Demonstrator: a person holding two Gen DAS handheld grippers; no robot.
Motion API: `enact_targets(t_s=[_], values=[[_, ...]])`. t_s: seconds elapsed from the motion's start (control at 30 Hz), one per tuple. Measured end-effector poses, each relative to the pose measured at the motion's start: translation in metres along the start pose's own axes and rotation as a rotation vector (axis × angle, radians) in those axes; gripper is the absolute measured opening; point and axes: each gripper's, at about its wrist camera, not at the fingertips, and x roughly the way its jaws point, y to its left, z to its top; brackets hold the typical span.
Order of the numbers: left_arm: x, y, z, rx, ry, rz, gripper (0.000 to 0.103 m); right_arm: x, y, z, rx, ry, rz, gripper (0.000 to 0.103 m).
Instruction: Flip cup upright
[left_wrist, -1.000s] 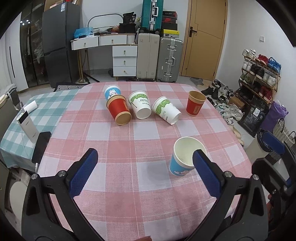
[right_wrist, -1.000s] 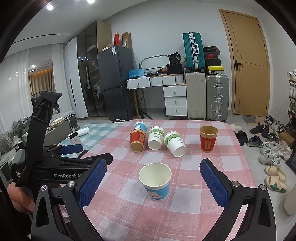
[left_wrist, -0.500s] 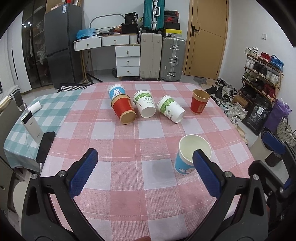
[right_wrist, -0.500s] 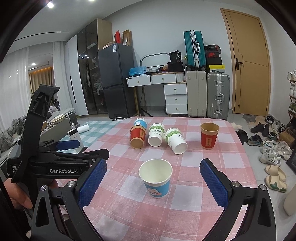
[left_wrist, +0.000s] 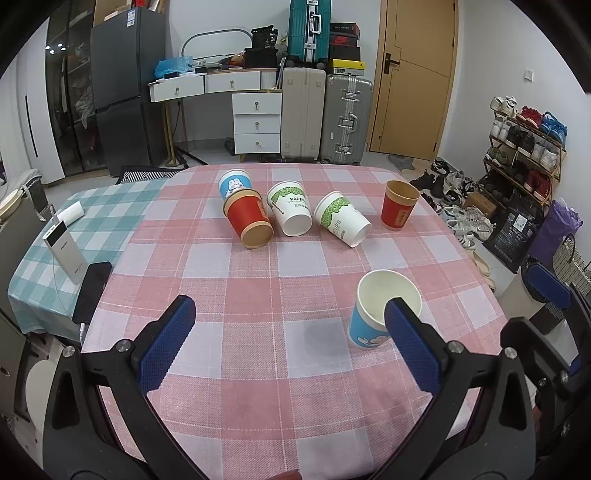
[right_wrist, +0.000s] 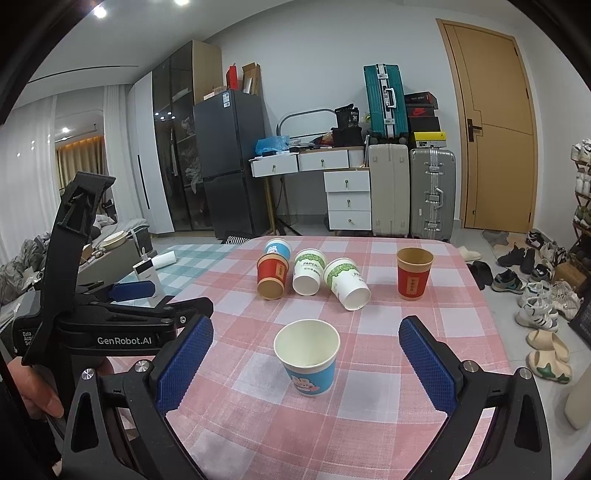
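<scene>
A blue cup (right_wrist: 308, 354) stands upright on the checked tablecloth (right_wrist: 388, 321), between my right gripper's open fingers and a little beyond them; it also shows in the left wrist view (left_wrist: 380, 310). A red cup (left_wrist: 400, 209) stands upright at the far right. A red cup (left_wrist: 249, 221), two white green-print cups (left_wrist: 291, 208) (left_wrist: 341, 218) lie on their sides. A blue cup (left_wrist: 234, 182) sits behind them. My left gripper (left_wrist: 288, 347) is open and empty. My right gripper (right_wrist: 304, 363) is open and empty.
A power bank (left_wrist: 64, 251) and a phone (left_wrist: 92, 288) lie on the green checked cloth at the left. The left gripper's body (right_wrist: 92, 325) shows left in the right wrist view. Suitcases, drawers and a shoe rack stand beyond the table.
Both grippers have drawn back and risen slightly, so the cups sit a little lower and farther off in view. No cup has moved. Both grippers stay open.
</scene>
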Motion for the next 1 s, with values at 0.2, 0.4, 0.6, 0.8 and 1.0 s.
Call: enact_targets(t_s=[0.2,0.4,0.6,0.8,1.0], values=[[-0.005,0.003,0.001,-0.025,-0.024,0.006,0.102,-0.002,-0.002,0.001,0.006,-0.014,0.0,0.103],[-0.006,0.006,0.002,-0.028,-0.027,0.015,0.102,-0.003,-0.004,0.001,0.016,-0.019,0.003,0.103],[-0.011,0.013,0.005,-0.037,-0.047,0.038,0.102,-0.006,-0.004,0.002,0.022,-0.031,0.004,0.103],[-0.013,0.014,0.007,-0.038,-0.052,0.034,0.102,-0.009,-0.002,0.005,0.021,-0.043,0.004,0.103],[-0.015,0.012,0.007,-0.032,-0.047,0.026,0.102,-0.009,-0.002,0.005,0.02,-0.044,0.003,0.103]])
